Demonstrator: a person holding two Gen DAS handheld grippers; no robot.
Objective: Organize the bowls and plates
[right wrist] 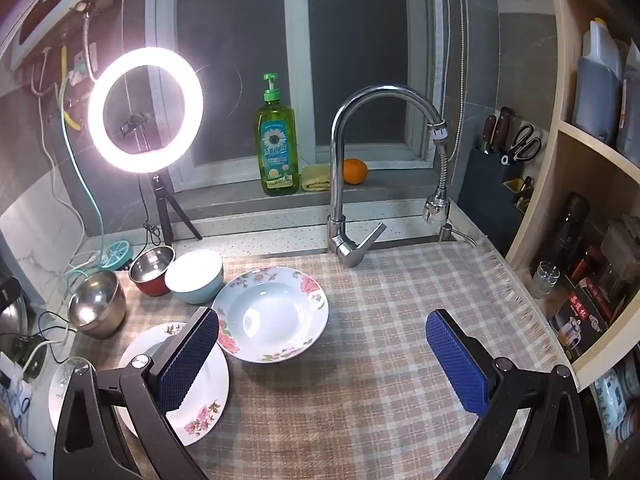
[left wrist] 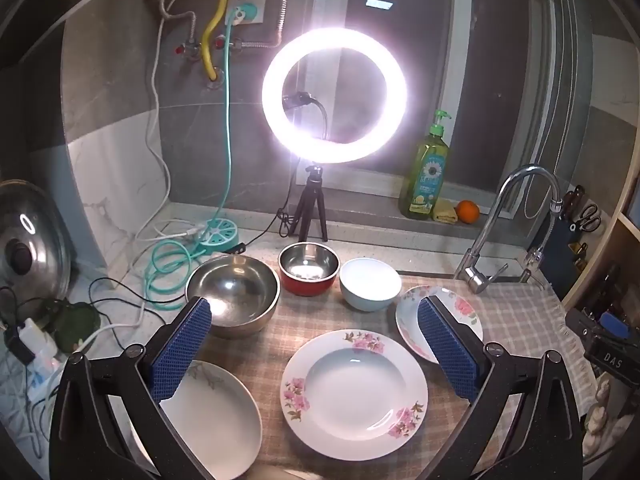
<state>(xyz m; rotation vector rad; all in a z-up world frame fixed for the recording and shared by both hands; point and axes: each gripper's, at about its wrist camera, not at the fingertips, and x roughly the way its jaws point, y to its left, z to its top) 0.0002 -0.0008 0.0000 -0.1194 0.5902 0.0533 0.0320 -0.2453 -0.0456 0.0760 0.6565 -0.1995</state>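
Observation:
On the checked cloth (left wrist: 256, 344) lie three plates: a pink-flowered plate (left wrist: 354, 394) in the middle, a second flowered plate (left wrist: 460, 308) to its right, and a pale leaf-pattern plate (left wrist: 212, 420) at the left. Behind them stand a large steel bowl (left wrist: 234, 294), a red steel-lined bowl (left wrist: 308, 268) and a light blue bowl (left wrist: 370, 284). My left gripper (left wrist: 316, 344) is open and empty above the middle plate. My right gripper (right wrist: 322, 360) is open and empty over the cloth (right wrist: 380, 340), right of the flowered plate (right wrist: 274, 314); the bowls (right wrist: 196, 276) are at far left.
A lit ring light (left wrist: 334, 96) on a tripod stands behind the bowls. A tap (right wrist: 352, 184) rises at the cloth's back edge. A green soap bottle (right wrist: 278, 152) and an orange (right wrist: 354, 172) sit on the sill. Cables (left wrist: 168, 264) and a pot lid (left wrist: 28, 240) are left; shelves (right wrist: 580, 240) right.

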